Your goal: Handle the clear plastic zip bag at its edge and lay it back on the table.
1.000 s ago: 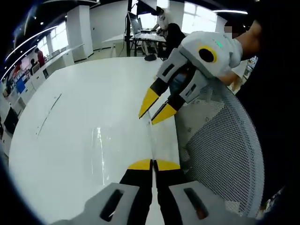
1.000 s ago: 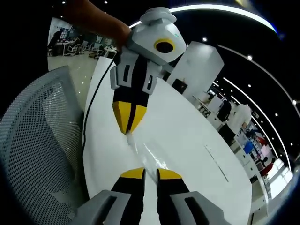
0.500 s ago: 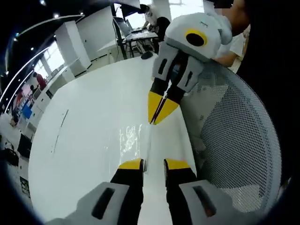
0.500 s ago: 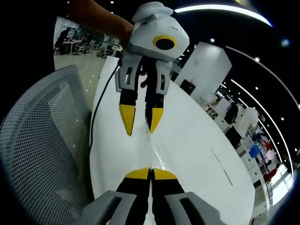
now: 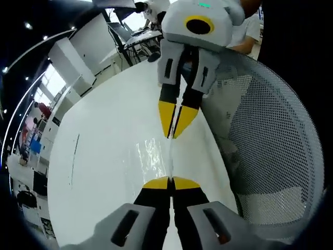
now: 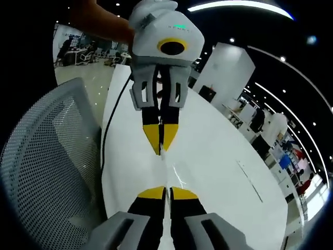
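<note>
Zip bag stretched between left gripper and right gripper, both pinching its edge.

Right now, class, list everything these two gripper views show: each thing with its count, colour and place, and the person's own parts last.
Clear plastic zip bag: one, transparent and glossy, stretched edge-on between the two grippers above the table.
Table: one, white, long with rounded edges, beneath the bag.
Mesh chair: one, white-grey, beside the table's near edge.
Cable: one, black, running along the table edge in the right gripper view.
Background desks and people: several, far off, too small to detail.
Left gripper: one, grey body, yellow-tipped black fingers, shut on the bag edge.
Right gripper: one, same colours, shut on the opposite edge.
Person's hand: holding the left gripper.
</note>
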The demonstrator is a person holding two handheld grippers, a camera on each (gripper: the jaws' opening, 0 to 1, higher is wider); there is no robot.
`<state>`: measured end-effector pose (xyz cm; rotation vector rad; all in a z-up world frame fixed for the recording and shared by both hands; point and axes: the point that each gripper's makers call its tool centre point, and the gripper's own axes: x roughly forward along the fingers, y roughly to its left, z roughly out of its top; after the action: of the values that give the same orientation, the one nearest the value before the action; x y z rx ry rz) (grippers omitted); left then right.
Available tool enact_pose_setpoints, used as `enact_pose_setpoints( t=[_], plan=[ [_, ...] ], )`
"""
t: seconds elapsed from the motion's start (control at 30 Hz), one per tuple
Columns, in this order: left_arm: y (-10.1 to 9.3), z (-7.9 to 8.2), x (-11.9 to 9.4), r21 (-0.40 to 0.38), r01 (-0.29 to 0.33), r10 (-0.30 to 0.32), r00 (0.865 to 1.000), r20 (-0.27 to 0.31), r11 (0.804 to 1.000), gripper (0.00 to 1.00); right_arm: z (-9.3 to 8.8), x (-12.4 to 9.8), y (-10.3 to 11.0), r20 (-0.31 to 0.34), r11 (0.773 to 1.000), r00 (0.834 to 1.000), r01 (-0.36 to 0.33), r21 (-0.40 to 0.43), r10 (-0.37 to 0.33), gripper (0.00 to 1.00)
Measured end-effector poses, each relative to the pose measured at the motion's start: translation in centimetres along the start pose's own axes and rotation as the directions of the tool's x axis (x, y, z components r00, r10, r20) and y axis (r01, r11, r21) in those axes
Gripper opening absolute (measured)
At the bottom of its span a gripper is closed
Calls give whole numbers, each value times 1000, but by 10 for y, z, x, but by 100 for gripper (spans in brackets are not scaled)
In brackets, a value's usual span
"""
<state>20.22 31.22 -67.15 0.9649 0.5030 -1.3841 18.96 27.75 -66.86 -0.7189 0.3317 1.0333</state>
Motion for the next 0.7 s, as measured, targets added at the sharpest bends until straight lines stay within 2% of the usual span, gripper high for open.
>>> enact_pose_setpoints(
  t=[0.13, 0.3, 0.7],
  plan=[
    [-3, -4, 4, 22, 14, -14, 1000, -20, 1000, 0, 8, 2, 2, 14, 1000, 1000, -2, -7, 2, 4],
    [-3, -1, 6, 37, 18, -17, 1000, -16, 999, 0, 15, 9, 7, 20, 999, 1000, -16, -29, 17, 4],
    [-6, 2, 9, 56, 22, -20, 999, -30, 998, 0, 18, 17, 10, 8, 998, 1000, -28, -62, 28, 4]
  ],
)
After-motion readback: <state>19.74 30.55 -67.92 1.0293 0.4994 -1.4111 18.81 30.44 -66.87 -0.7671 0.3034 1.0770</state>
